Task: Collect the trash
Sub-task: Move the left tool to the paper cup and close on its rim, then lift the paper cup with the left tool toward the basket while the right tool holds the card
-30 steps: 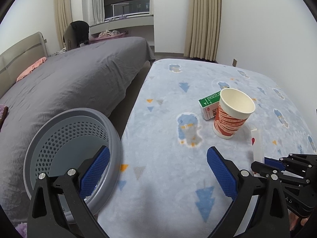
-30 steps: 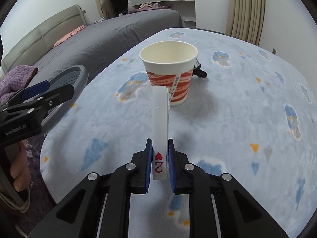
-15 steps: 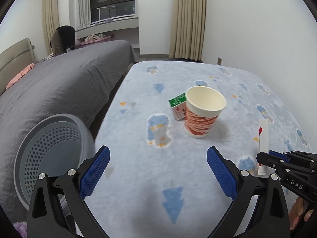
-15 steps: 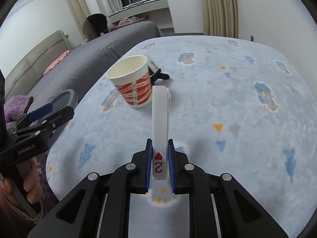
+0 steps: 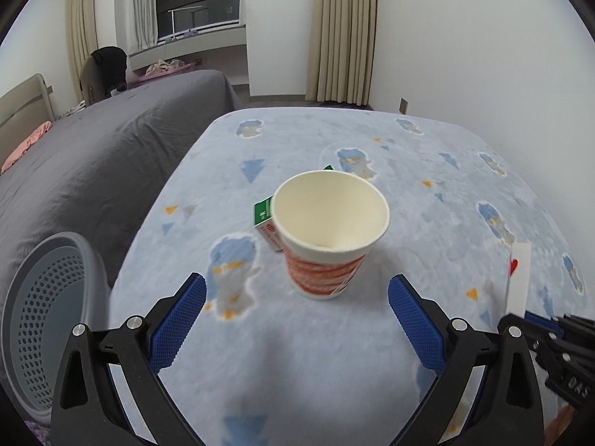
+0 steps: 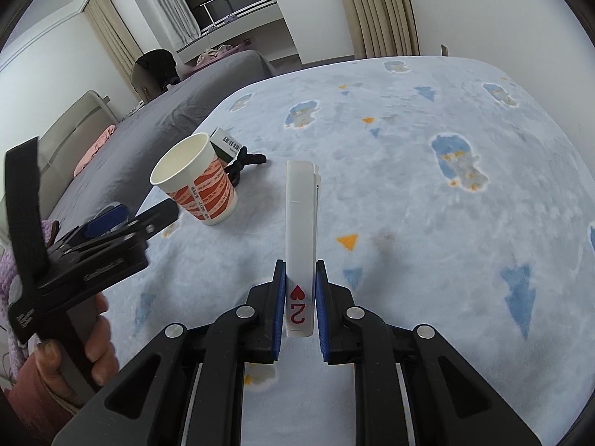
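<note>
The bin (image 5: 48,319) on your left is cut off by the frame. On the blanket (image 5: 427,171), the paper cup (image 5: 329,230) half-hides a green box (image 5: 264,212). Your left gripper (image 5: 297,319) gapes wide before it; your right gripper (image 6: 300,297) pinches white playing cards (image 6: 300,230), a red heart-two showing.

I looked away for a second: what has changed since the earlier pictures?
The open left gripper has swung from the grey perforated basket to line up on the upright orange-and-white paper cup. Nothing was grasped or released. The right gripper stays shut on the folded white playing card; the green carton stays behind the cup.
</note>
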Tool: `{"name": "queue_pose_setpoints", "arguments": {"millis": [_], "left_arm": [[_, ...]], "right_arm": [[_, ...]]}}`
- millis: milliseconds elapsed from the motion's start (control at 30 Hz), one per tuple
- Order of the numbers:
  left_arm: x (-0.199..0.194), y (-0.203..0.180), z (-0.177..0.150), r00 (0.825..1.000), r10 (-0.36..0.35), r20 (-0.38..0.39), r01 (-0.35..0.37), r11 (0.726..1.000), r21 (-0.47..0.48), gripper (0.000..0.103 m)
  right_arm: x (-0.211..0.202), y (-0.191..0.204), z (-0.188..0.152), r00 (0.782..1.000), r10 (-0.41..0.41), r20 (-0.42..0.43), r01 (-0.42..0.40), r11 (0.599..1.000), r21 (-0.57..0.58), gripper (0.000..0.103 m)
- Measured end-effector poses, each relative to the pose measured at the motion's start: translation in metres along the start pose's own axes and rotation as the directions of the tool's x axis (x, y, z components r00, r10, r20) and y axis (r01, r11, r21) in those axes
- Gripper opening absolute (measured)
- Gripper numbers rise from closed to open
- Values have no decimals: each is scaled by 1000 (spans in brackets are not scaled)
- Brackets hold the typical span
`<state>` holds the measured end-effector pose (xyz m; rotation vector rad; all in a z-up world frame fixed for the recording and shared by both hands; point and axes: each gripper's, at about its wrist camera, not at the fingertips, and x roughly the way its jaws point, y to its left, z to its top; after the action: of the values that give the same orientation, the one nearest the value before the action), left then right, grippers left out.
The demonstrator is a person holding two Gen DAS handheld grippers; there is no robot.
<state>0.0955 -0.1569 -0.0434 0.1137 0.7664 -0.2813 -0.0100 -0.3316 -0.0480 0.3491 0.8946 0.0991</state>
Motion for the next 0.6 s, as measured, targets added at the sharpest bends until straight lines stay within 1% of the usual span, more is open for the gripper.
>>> {"name": "queue_pose_setpoints", "arguments": {"millis": [200, 367, 467, 533, 567, 600], "left_arm": [[29, -15, 11, 1000, 15, -8, -15, 1000, 3, 96], [45, -21, 14, 999, 36, -12, -36, 999, 10, 96], [49, -20, 17, 999, 32, -8, -32, 999, -6, 93], [49, -19, 17, 1000, 21, -11, -21, 1000, -9, 75], [50, -19, 17, 1000, 19, -17, -19, 1000, -8, 71], [51, -19, 16, 1000, 15, -22, -15, 1000, -7, 63]], "right_arm": [[-1, -12, 7, 1000, 24, 2, -25, 999, 48, 15], [-1, -13, 9, 999, 41, 2, -41, 997, 59, 15], [2, -15, 9, 999, 45, -7, -45, 997, 62, 15], [3, -15, 9, 999, 45, -11, -44, 997, 64, 15], [4, -15, 8, 999, 43, -13, -42, 997, 64, 15], [4, -15, 8, 999, 42, -13, -41, 997, 65, 15]]}}
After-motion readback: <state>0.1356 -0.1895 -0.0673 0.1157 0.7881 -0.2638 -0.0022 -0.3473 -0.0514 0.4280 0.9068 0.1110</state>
